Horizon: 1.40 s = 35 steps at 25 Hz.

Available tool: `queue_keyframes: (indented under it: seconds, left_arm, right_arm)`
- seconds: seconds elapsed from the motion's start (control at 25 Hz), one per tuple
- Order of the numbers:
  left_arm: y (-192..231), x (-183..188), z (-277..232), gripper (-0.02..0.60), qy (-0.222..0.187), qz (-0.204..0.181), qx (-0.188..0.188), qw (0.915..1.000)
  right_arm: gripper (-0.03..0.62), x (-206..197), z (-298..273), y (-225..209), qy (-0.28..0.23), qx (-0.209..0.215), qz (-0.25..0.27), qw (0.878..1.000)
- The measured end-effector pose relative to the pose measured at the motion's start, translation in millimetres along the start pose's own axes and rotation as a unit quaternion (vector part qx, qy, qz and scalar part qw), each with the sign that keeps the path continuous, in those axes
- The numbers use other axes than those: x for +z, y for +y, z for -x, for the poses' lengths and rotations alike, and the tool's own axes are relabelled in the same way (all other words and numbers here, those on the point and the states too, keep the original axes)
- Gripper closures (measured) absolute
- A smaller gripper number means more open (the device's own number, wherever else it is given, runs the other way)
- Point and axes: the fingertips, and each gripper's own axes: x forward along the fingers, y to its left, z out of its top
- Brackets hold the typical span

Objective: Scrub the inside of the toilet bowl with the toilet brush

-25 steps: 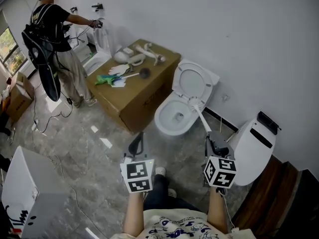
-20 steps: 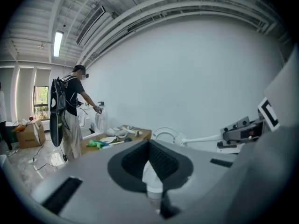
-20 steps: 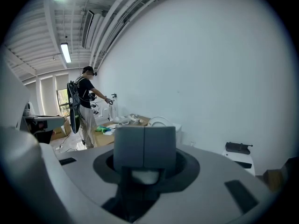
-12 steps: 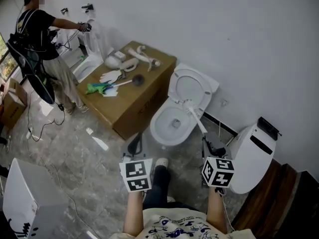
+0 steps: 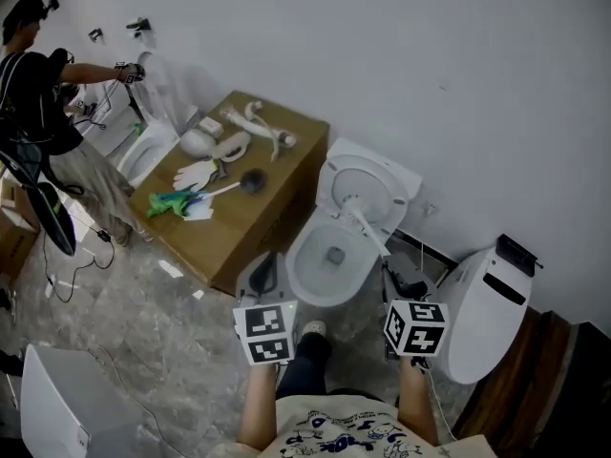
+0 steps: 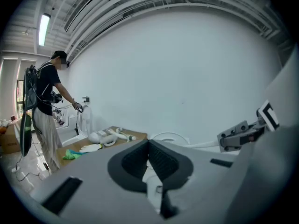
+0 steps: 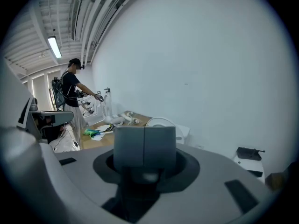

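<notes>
The white toilet bowl stands open, its seat and lid raised against the wall. My right gripper is at the bowl's right, shut on the white toilet brush. The handle slants up-left over the bowl, and the brush end lies near the back rim. In the left gripper view the handle runs from the right gripper toward the toilet. My left gripper hangs just left of the bowl's rim, shut with nothing in it. Its pads meet at the tips. In the right gripper view the right gripper also has its jaws together.
A cardboard box left of the toilet carries white gloves, a black-headed brush, a green cloth and white fittings. A second white toilet unit stands at the right, wooden steps behind it. A person works at far left.
The head view has swung and the toilet now lies lower and nearer to both grippers. The brush stays in the right gripper. The left gripper now sits beside the bowl's rim.
</notes>
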Motion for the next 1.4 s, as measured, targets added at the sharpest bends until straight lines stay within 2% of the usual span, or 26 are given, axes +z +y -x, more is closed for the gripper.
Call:
queue_keyframes:
  seconds: [0.28, 0.68, 1.0, 1.4]
  left_arm:
    - [20.6, 12.2, -65.9, 0.58, 0.012, -0.007, -0.016, 0.9998]
    - [33.7, -2.0, -124.9, 0.58, 0.048, -0.005, -0.036, 0.9982]
    - [39.1, -24.6, -150.3, 0.58, 0.084, 0.006, -0.034, 0.9959]
    - [50.5, -57.5, -163.3, 0.58, 0.125, 0.017, -0.009, 0.9919]
  right_arm:
    - [0.427, 21.7, -58.5, 0.8, 0.016, -0.007, -0.002, 1.0]
    - [0.427, 17.5, -116.6, -1.6, 0.067, -0.009, 0.002, 0.998]
    - [0.427, 2.5, -150.4, -2.1, 0.112, 0.003, 0.011, 0.994]
    - [0.427, -26.7, -189.5, 3.6, 0.167, 0.043, 0.043, 0.984]
